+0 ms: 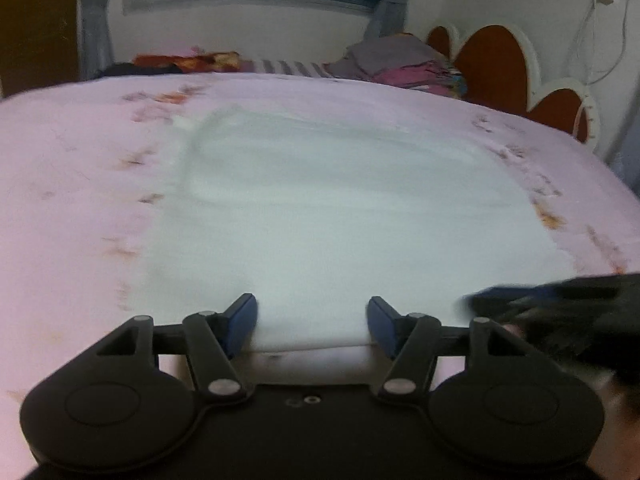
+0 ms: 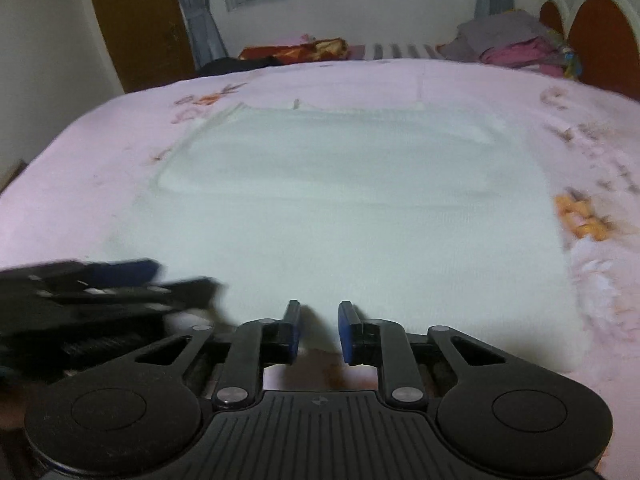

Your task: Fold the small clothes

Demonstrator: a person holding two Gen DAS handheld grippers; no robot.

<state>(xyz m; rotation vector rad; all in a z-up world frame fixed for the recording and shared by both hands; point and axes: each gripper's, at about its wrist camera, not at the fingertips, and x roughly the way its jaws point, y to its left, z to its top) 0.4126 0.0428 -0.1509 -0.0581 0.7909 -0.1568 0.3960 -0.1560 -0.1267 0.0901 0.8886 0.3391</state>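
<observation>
A pale white knit garment lies flat on the pink patterned bedsheet. The left hand-held gripper straddles its near hem, jaws apart; the right hand-held gripper is narrowed there, gripping nothing. The hem grasp is seemingly underway; next both must pinch it.

The right gripper is seen motion-blurred and cut off by the frame edge in the left wrist view. The left gripper is likewise smeared in the right wrist view. The printed motifs on the bedsheet cannot be resolved.
</observation>
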